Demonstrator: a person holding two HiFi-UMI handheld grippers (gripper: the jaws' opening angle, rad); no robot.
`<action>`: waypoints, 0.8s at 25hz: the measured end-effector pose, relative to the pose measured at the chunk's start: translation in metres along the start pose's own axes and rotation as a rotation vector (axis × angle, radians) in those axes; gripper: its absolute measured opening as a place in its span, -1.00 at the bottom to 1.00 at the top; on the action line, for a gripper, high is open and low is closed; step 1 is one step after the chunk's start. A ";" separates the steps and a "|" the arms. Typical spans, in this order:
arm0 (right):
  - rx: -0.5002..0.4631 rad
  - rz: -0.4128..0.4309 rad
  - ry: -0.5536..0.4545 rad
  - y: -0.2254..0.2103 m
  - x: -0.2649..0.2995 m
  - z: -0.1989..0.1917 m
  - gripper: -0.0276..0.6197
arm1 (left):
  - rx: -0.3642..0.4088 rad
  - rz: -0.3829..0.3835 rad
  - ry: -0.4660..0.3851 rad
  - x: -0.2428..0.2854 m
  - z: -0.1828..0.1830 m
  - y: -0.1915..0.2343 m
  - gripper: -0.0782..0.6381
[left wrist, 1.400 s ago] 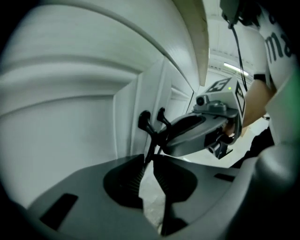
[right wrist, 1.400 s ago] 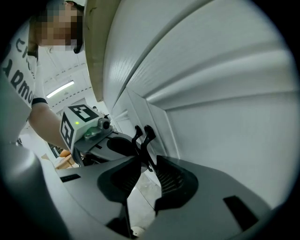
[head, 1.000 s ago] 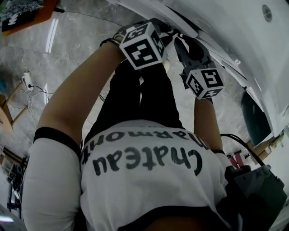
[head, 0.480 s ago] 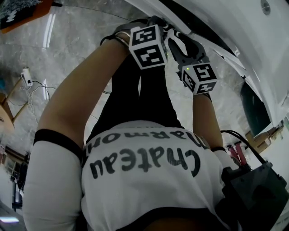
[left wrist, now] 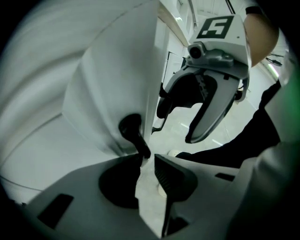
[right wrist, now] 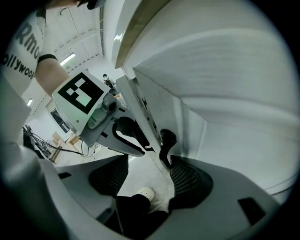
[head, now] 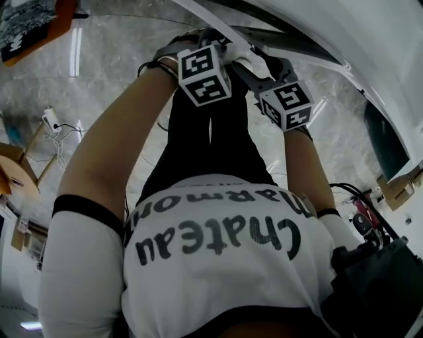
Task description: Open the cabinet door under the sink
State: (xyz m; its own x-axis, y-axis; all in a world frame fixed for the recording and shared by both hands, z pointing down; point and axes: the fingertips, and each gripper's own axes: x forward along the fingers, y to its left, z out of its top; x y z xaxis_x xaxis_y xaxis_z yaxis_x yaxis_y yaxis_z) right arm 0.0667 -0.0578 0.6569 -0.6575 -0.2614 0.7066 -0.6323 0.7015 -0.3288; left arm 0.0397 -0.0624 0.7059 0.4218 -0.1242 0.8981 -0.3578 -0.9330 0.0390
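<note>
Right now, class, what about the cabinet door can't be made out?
Cabinet door: full extent cut off by the head view's top edge.
Cabinet inside: head view shows only a dark strip.
Left claw: jaws just opening, door edge between; whether pads press it, left gripper view too dark.

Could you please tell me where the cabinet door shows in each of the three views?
Head view: the cabinet door is the white strip at the top, near the centre.
Left gripper view: white panel left of centre, edge running down to the jaws.
Right gripper view: its edge slants down the middle, between the jaws.
Shared landmark: the person's dark trousers.
</note>
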 end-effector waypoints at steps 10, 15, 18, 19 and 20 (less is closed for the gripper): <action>-0.024 0.009 0.082 0.014 -0.012 -0.025 -0.09 | 0.085 -0.031 0.053 -0.011 -0.030 -0.020 -0.52; -0.044 0.018 0.117 0.021 -0.018 -0.038 -0.09 | 0.137 -0.027 0.110 -0.016 -0.046 -0.028 -0.52; -0.051 0.019 0.132 0.024 -0.022 -0.046 -0.09 | 0.140 -0.021 0.129 -0.018 -0.053 -0.031 -0.51; -0.052 0.020 0.134 0.025 -0.023 -0.047 -0.09 | 0.140 -0.020 0.133 -0.018 -0.055 -0.032 -0.51; -0.053 0.022 0.135 0.027 -0.024 -0.049 -0.09 | 0.139 -0.021 0.135 -0.019 -0.057 -0.033 -0.49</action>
State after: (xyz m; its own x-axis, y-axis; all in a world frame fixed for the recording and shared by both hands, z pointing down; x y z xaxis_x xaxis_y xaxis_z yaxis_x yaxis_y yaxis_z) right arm 0.0856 -0.0004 0.6616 -0.6073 -0.1568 0.7789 -0.5935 0.7412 -0.3135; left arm -0.0041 -0.0099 0.7127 0.3088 -0.0665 0.9488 -0.2280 -0.9737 0.0059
